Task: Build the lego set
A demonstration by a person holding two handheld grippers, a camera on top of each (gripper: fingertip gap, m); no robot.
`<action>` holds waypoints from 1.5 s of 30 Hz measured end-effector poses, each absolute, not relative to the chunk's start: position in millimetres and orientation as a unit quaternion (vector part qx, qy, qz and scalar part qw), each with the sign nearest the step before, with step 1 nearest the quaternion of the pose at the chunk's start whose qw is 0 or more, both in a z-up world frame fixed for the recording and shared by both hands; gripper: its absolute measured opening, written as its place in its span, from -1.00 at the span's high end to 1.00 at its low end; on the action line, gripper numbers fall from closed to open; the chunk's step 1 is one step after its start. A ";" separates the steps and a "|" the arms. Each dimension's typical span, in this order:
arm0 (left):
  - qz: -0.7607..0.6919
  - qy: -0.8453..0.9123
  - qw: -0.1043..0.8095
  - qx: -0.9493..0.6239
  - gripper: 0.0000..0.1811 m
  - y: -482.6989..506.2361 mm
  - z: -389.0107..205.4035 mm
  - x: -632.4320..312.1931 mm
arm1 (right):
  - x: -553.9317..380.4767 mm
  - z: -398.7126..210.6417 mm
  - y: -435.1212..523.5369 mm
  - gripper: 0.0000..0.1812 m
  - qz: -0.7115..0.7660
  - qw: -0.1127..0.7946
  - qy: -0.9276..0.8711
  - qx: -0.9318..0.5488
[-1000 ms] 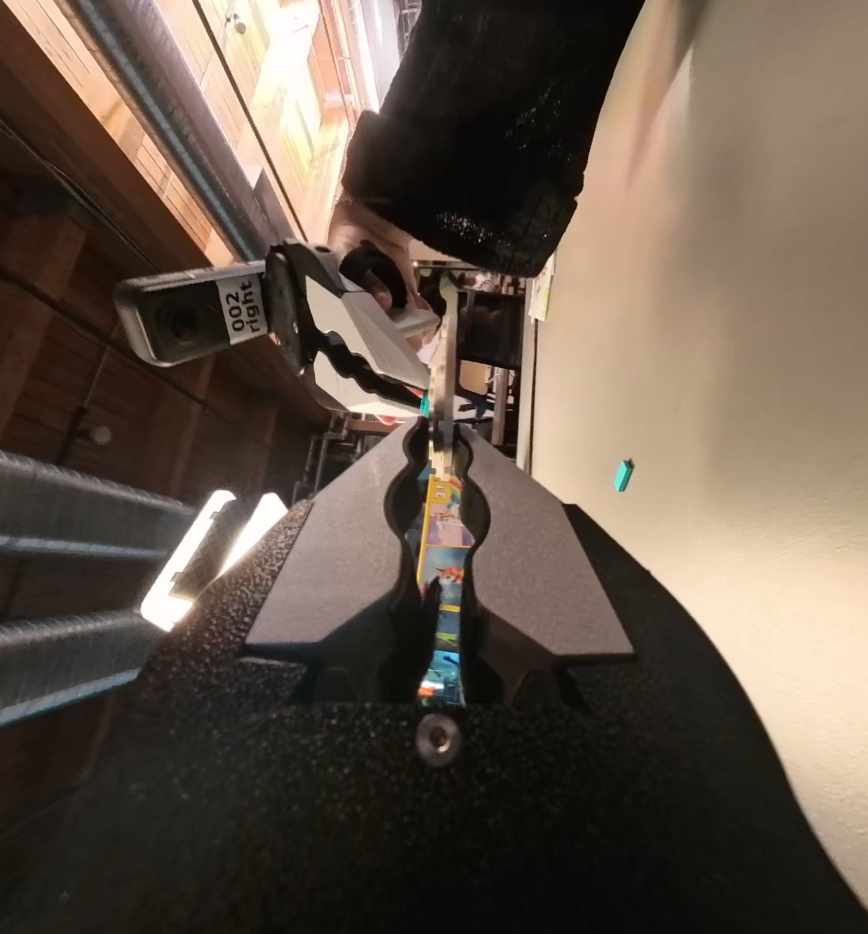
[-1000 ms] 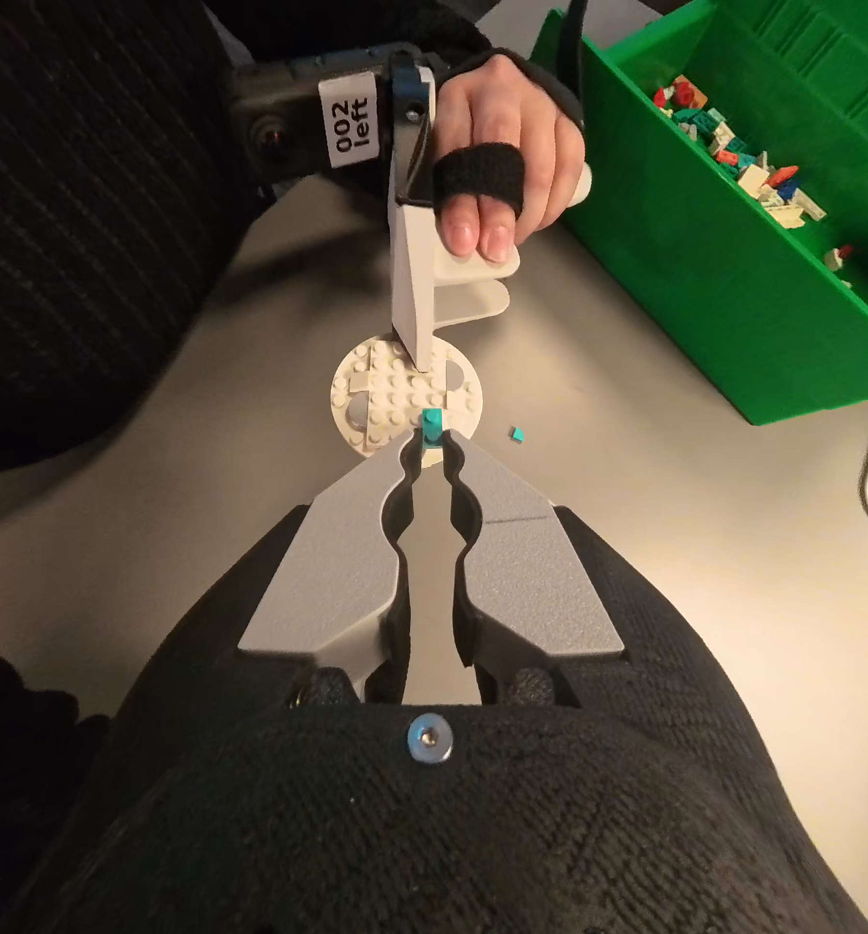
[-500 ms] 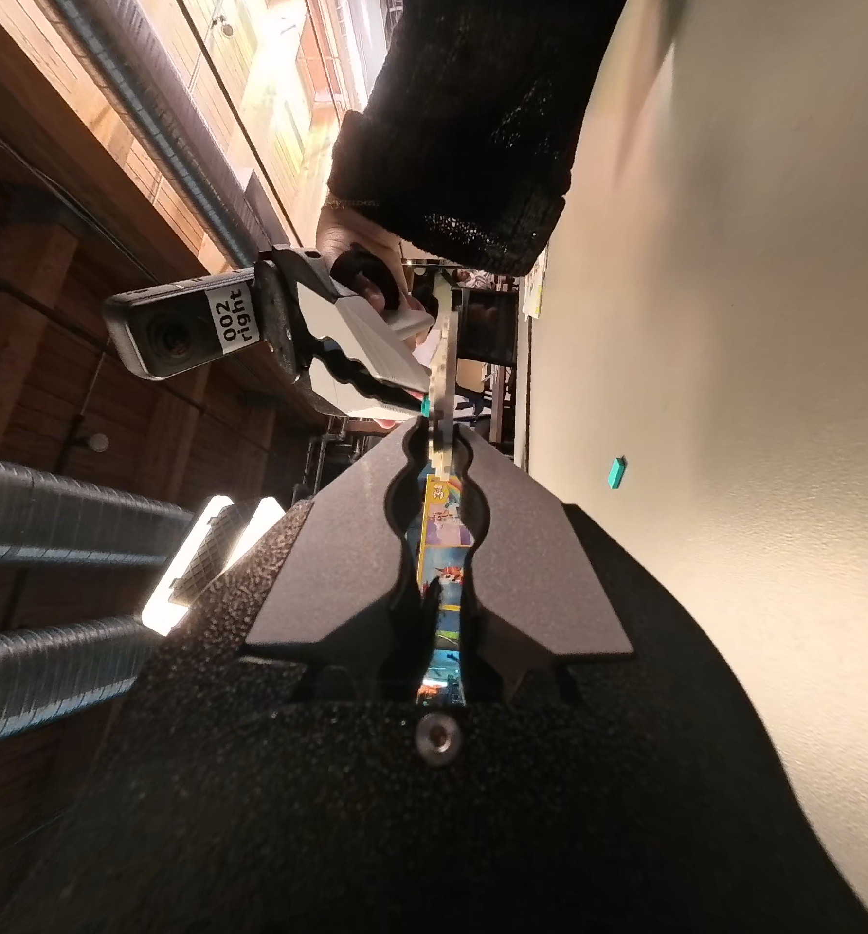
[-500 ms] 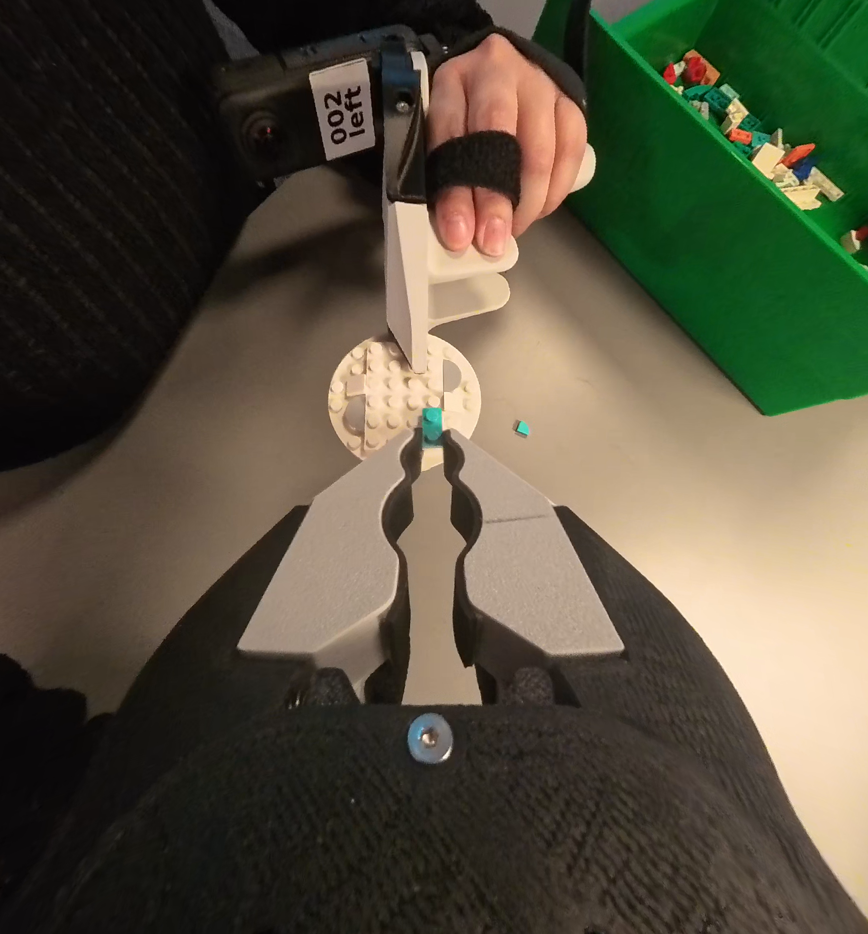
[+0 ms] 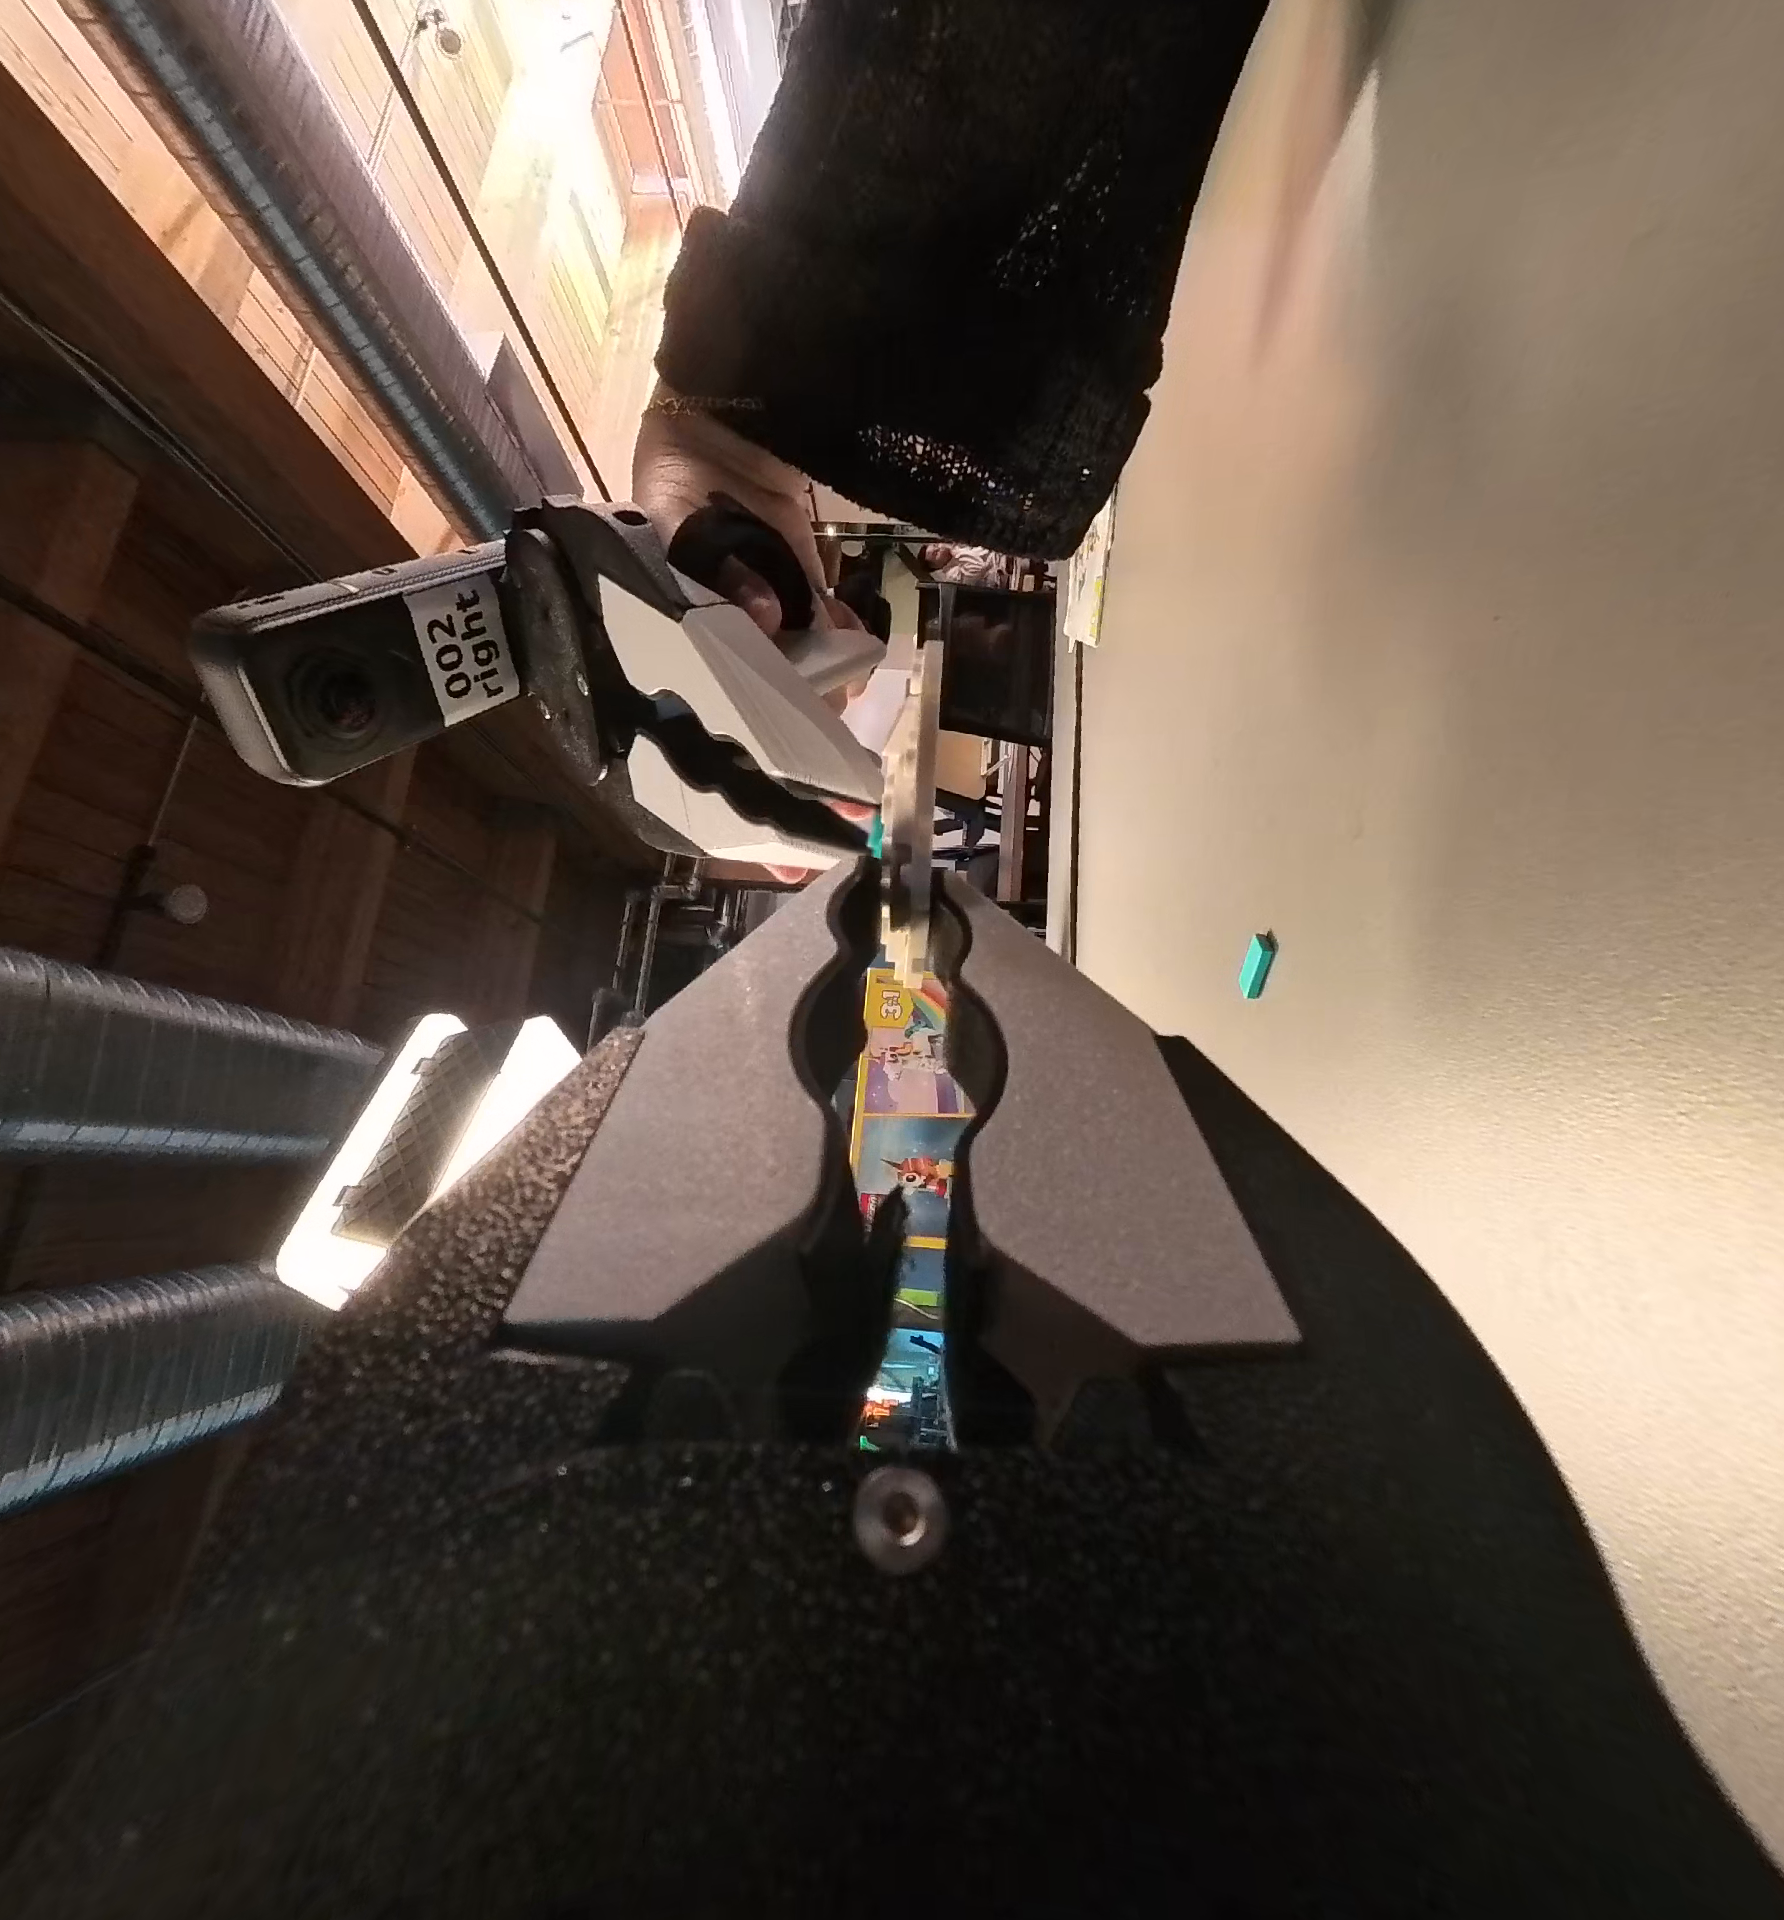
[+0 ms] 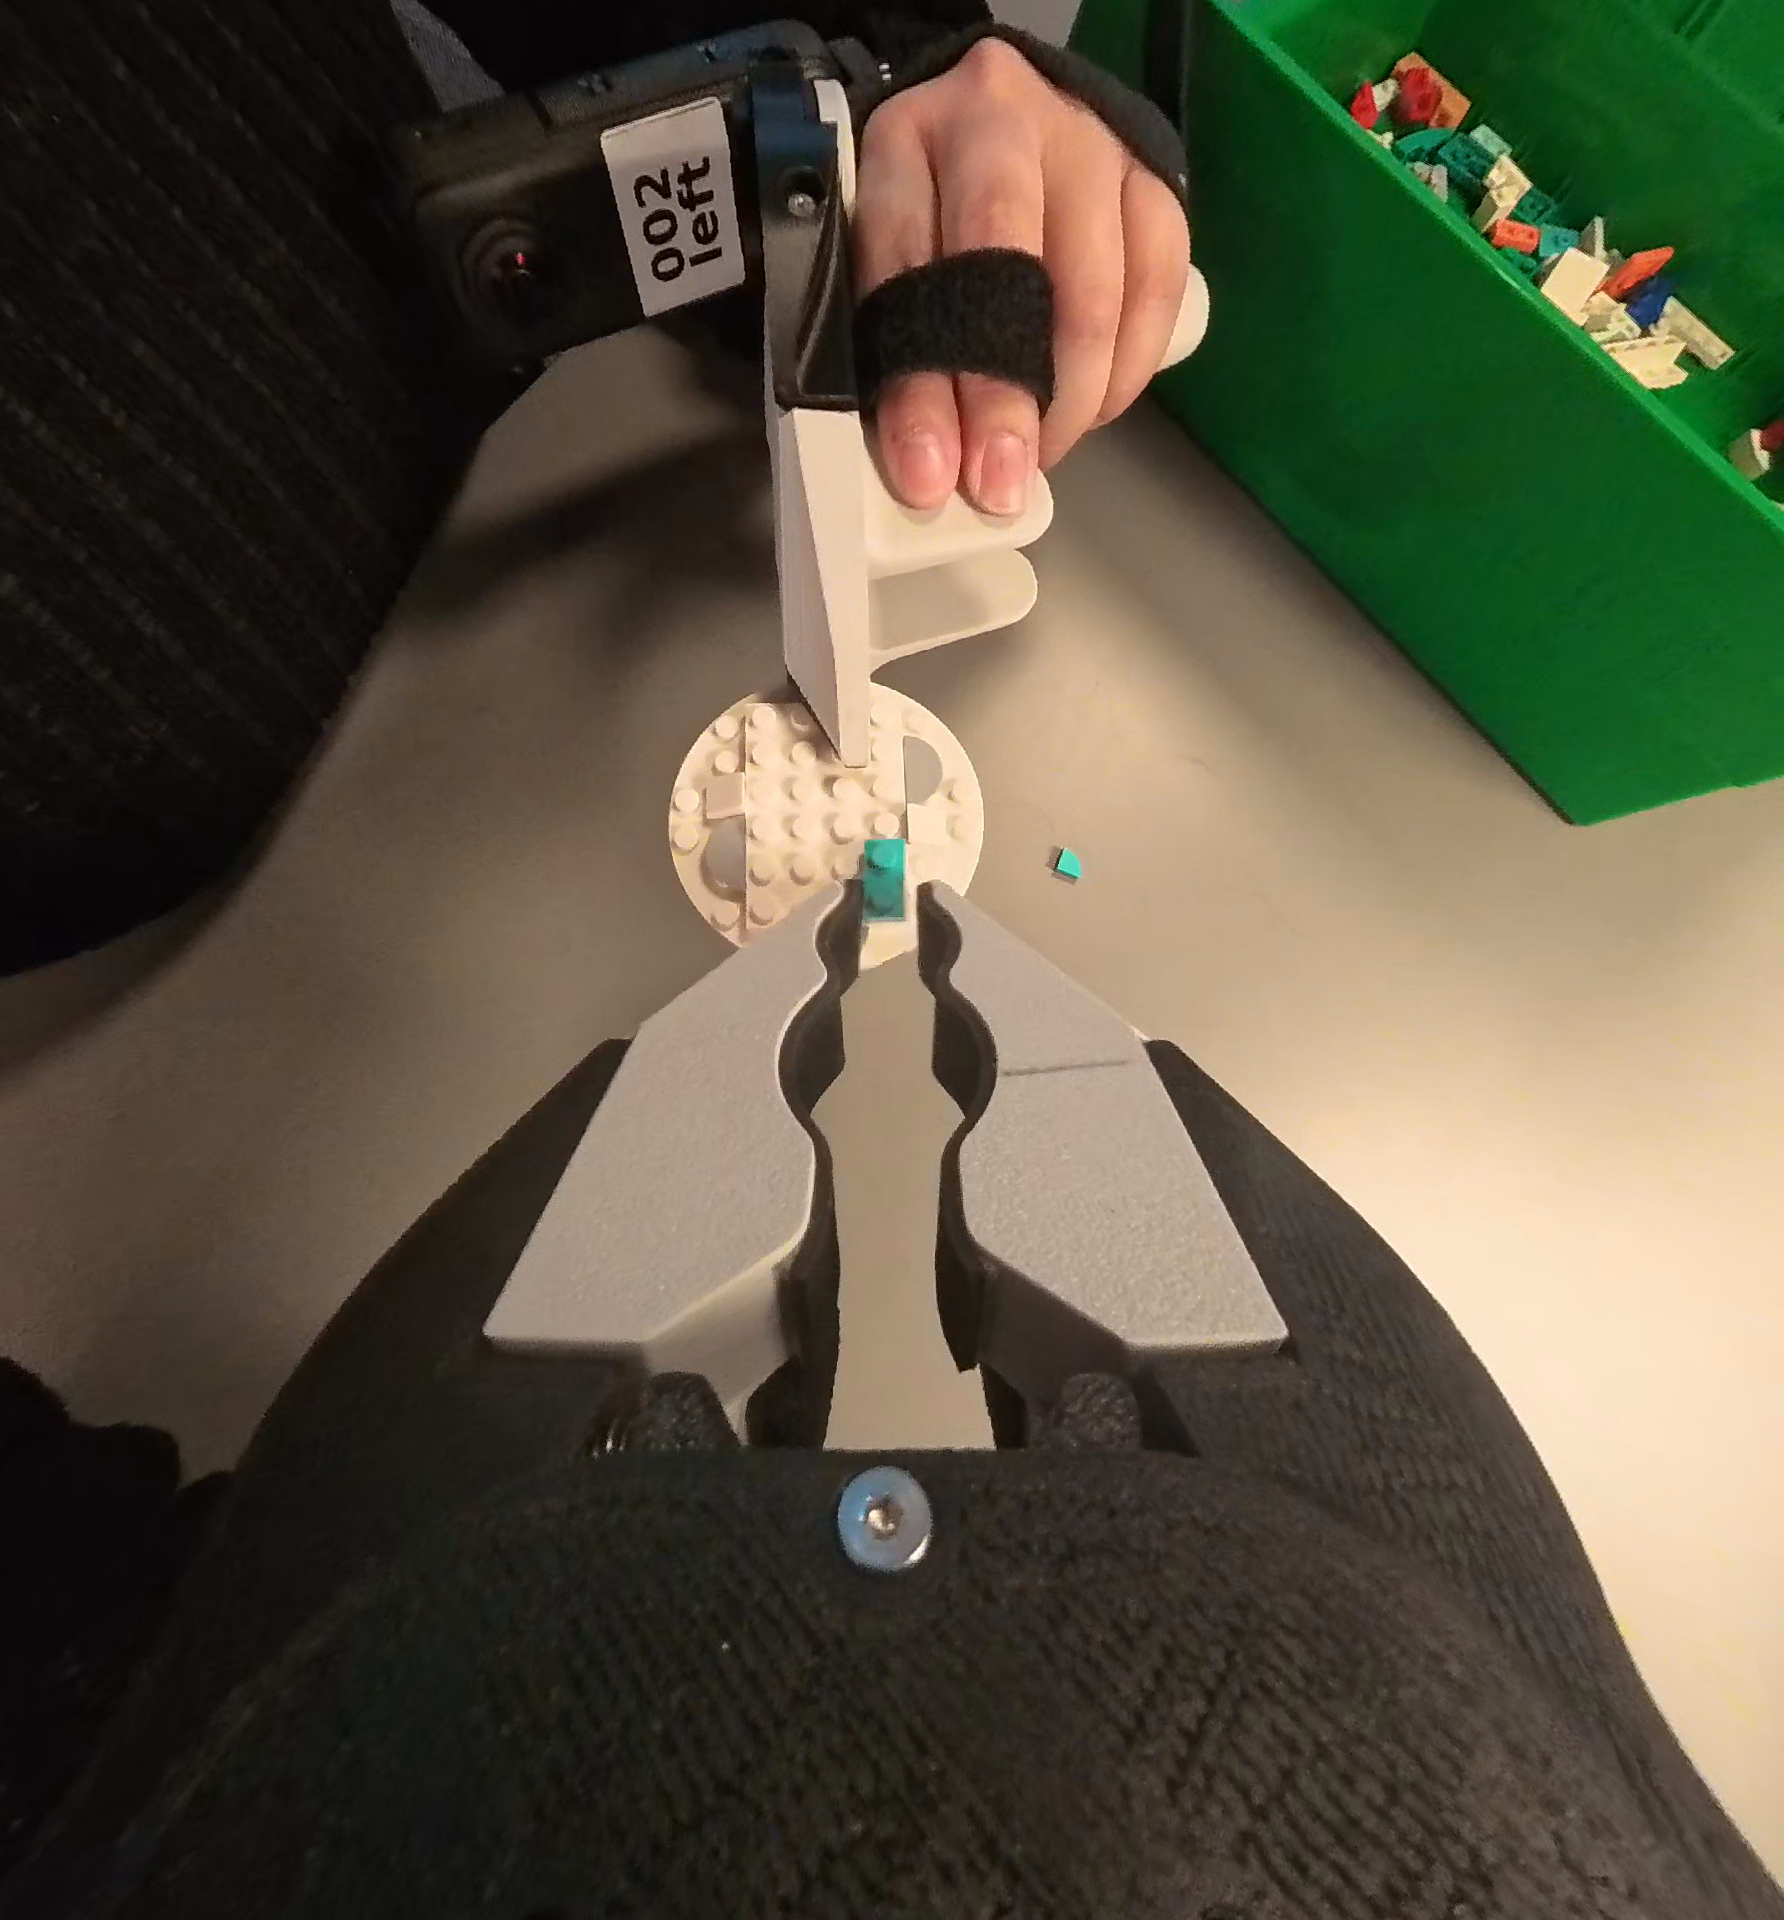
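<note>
Between the jaws of the right gripper point(image 6: 883, 902) sits a small teal brick point(image 6: 884, 878), clamped at the tips and pressed against the near edge of the white round plate point(image 6: 763, 821). Left gripper point(image 6: 846, 743) comes at the plate from the far side, jaws closed on its rim; in the left wrist view that plate point(image 5: 914, 800) is seen edge-on, pinched between the left gripper's point(image 5: 909, 894) tips, with the right gripper point(image 5: 862, 831) touching it from the left of it. Plate is studded, white, with round cut-outs and a few smooth white tiles on it; it is held up off the surface point(image 6: 1283, 1039), tilted toward the right camera.

One loose teal piece point(image 6: 1066, 863) lies on the surface just right of the plate, also visible in the left view point(image 5: 1255, 964). One green bin point(image 6: 1439, 499) stands well right of the plate, holding a heap of mixed small bricks point(image 6: 1532, 239), too many to count. Surface is plain pale beige. Beyond the plate in the left view: wood-panelled ceiling, ribbed metal ducts point(image 5: 88, 1122), one lit ceiling light point(image 5: 400, 1132), and a colourful printed box point(image 5: 909, 1122) showing through the jaw gap. Two hands, one per gripper, dark sleeves.
</note>
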State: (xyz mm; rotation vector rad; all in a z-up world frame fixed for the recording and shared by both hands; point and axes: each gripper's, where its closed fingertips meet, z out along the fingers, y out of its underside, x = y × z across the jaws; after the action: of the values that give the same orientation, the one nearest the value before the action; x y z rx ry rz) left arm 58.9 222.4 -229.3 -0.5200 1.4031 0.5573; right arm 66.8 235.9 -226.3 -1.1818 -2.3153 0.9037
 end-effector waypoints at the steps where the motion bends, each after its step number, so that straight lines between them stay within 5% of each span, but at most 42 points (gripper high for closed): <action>1: 0.250 0.629 0.698 -0.233 0.94 222.6 -229.4 58.8 | 67.0 -226.4 235.7 0.91 0.323 0.193 -0.825 -0.421; 12: 0.249 0.628 0.696 -0.243 0.94 225.1 -229.4 56.9 | 67.4 -226.6 241.8 0.84 0.312 0.204 -0.824 -0.427; 22: 0.249 0.617 0.688 -0.291 0.94 237.5 -226.5 47.7 | 76.7 -217.1 257.4 -0.01 0.140 0.413 -0.798 -0.415; 25: 0.225 0.618 0.683 -0.317 0.94 239.6 -228.5 47.2 | 71.9 -221.2 241.6 -0.06 0.097 0.500 -0.787 -0.348; 29: 0.214 0.616 0.686 -0.323 0.93 238.2 -226.6 47.7 | 63.7 -225.1 233.5 0.11 0.010 0.592 -0.762 -0.265; 38: 0.213 0.618 0.686 -0.321 0.94 236.9 -227.5 48.7 | 50.6 -234.0 248.2 0.53 -0.112 0.640 -0.733 -0.199; 45: 0.207 0.618 0.685 -0.325 0.94 237.6 -228.8 48.6 | 50.5 -238.9 255.0 0.57 -0.141 0.641 -0.728 -0.200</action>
State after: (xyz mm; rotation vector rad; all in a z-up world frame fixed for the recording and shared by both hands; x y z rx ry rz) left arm 48.6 237.6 -228.8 -0.7290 1.3843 0.4628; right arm 50.5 255.0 -238.9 -0.4552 -1.6597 -0.3206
